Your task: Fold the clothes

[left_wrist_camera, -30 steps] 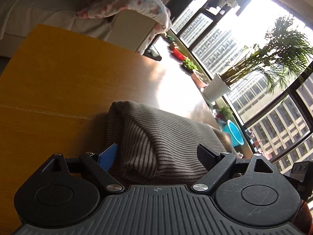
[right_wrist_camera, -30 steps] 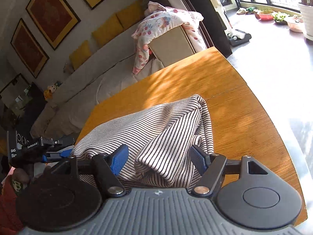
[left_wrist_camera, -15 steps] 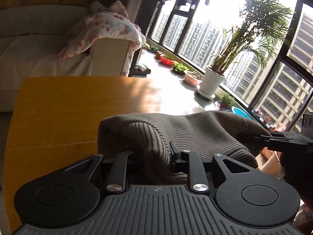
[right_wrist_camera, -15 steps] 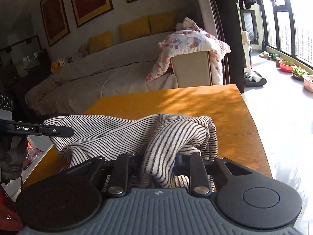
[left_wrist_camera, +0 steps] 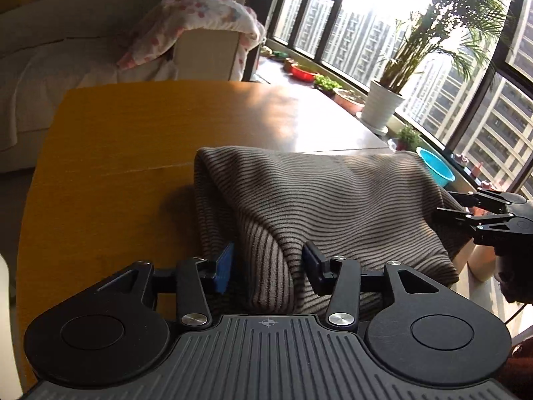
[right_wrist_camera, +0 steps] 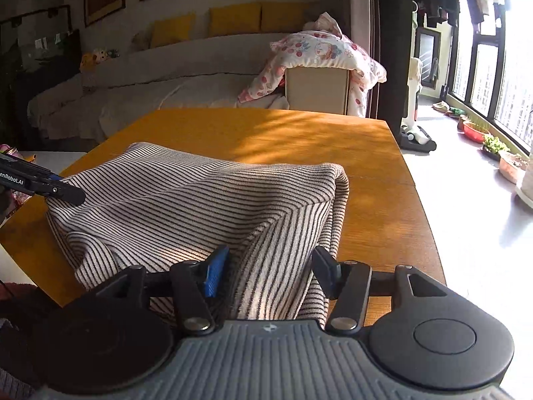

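1. Table (left_wrist_camera: 110, 153): orange wood filling the left and centre of the left wrist view; it carries the garment, giving a flat bed for folding.
2. Left gripper (left_wrist_camera: 268, 268), lower centre: jaws opening, a raised ridge of cloth between the pads, which appear not to press on it. Judged a release after a fold.
3. Garment (left_wrist_camera: 333, 200), centre to right: a striped knit lying doubled on the near part of the table, with a rounded fold edge at its upper left.
4. Right gripper (right_wrist_camera: 266, 273), lower centre of its own view and at the right edge of the left view: jaws likewise opening around a cloth ridge. Each gripper sits at one near corner, probably so both ends of the fold land evenly.
5. Sofa (right_wrist_camera: 133, 76), upper left of the right wrist view, with a floral blanket (right_wrist_camera: 319, 50) draped over its end.
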`<state>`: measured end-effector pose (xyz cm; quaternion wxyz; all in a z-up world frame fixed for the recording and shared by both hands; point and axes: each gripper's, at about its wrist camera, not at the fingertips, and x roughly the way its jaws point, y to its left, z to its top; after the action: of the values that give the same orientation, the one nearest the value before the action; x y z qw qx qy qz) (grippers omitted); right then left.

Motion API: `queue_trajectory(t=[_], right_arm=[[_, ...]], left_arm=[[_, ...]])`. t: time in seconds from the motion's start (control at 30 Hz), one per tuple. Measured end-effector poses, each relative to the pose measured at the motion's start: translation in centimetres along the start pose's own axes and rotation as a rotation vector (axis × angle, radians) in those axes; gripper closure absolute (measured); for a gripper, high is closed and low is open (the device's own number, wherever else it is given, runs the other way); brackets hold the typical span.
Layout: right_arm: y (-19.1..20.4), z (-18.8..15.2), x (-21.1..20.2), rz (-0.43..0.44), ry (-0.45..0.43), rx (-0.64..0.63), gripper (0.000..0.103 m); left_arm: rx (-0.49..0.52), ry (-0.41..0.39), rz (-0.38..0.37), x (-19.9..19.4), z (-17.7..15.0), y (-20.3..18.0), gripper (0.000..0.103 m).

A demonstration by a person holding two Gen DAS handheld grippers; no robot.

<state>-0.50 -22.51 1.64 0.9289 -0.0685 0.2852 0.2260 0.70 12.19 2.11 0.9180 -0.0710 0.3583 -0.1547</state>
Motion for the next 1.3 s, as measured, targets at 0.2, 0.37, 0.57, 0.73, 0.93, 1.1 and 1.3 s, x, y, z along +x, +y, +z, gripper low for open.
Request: queue_trajectory(t=[0.2, 0.37, 0.57, 0.73, 0.93, 1.1, 1.3], right_arm=[[1.7, 2.0, -2.6, 0.072, -0.114, -0.046, 0.044], [5.3, 0.1, 0.9, 0.102, 0.003, -0.195, 0.038], [4.6, -1.8, 2.1, 0.118, -0.008, -0.136, 0.031], [5.0, -1.5, 2.9, 0.107, -0.009, -0.084, 0.028], [7.2, 0.1, 4.2, 0.220, 0.026, 0.000, 0.005], [8.2, 1.5, 2.5, 0.236, -0.028, -0.177, 0.004], [1.3, 4.8, 3.6, -0.108, -0.117, -0.141, 0.000]], left_arm=[[-0.034, -0.074, -0.186, -2.5, 1.0, -1.5, 0.043], [-0.098, 0.060, -0.257, 1.9, -0.7, -2.1, 0.034], [-0.137, 0.067, -0.243, 3.5, -0.8, -1.0, 0.038], [-0.081, 0.039, -0.179, 6.0, 1.7, -0.7, 0.038], [-0.226, 0.017, -0.157, 9.4, 6.0, 1.9, 0.039], [-0.209, -0.015, -0.159, 6.9, 6.1, 0.7, 0.028], [-0.259, 0.071, -0.414, 5.8, 3.7, -2.7, 0.020]])
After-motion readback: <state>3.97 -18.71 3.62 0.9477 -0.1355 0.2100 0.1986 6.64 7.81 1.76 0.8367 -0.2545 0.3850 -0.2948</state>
